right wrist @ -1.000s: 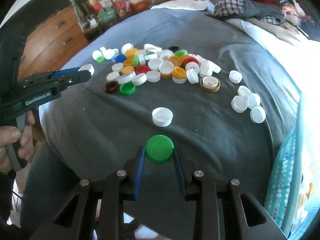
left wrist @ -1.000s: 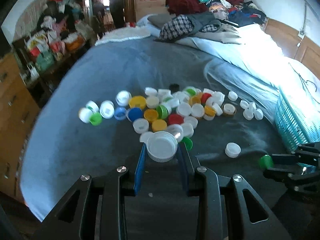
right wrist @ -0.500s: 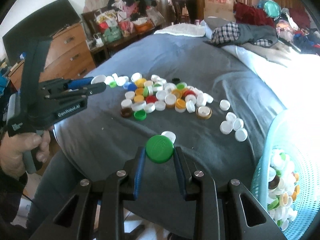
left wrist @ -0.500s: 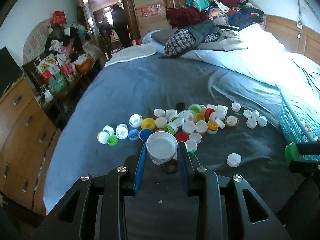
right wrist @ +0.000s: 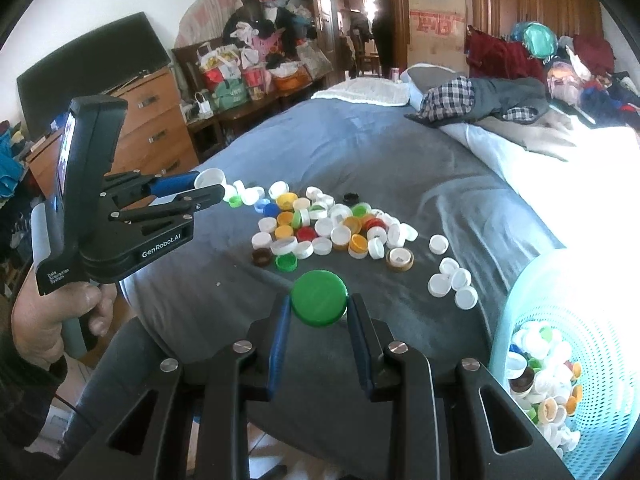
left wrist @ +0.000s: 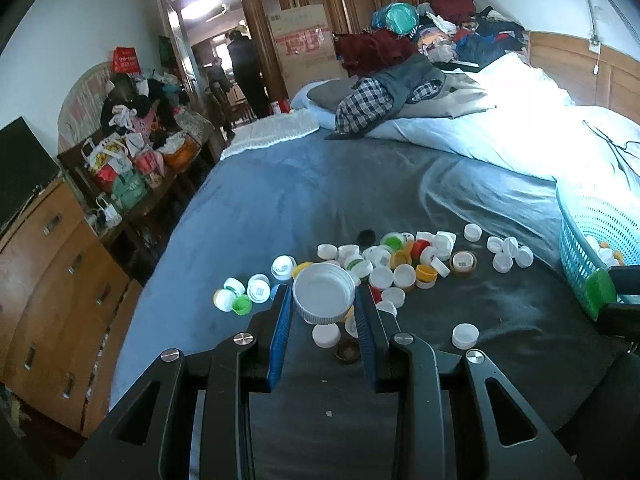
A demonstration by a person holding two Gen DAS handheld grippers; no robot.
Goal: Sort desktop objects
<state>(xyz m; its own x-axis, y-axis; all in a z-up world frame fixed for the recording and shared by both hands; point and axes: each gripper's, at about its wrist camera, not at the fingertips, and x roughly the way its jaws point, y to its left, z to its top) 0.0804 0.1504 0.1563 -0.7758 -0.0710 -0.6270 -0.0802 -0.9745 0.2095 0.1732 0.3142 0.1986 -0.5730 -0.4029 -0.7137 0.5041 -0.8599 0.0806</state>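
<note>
My left gripper (left wrist: 323,300) is shut on a large white cap (left wrist: 324,296), held open side up above the near edge of a pile of bottle caps (left wrist: 392,264) on the grey bedspread. My right gripper (right wrist: 318,300) is shut on a green cap (right wrist: 319,298), raised over the bed's near edge. The green cap also shows at the right of the left wrist view (left wrist: 599,293), close to the turquoise basket (left wrist: 580,216). The left gripper with its white cap (right wrist: 209,179) shows at the left of the right wrist view. The basket (right wrist: 516,292) holds several caps.
A lone white cap (left wrist: 465,336) and a brown cap (left wrist: 347,351) lie near the left fingers. Three white caps (right wrist: 452,284) lie beside the basket. Pillows, clothes and a white duvet (left wrist: 500,136) fill the far bed. A wooden dresser (left wrist: 48,280) stands left.
Both grippers rose and pulled back from the pile with their caps; the pile looks smaller and farther. The basket has come into the right wrist view.
</note>
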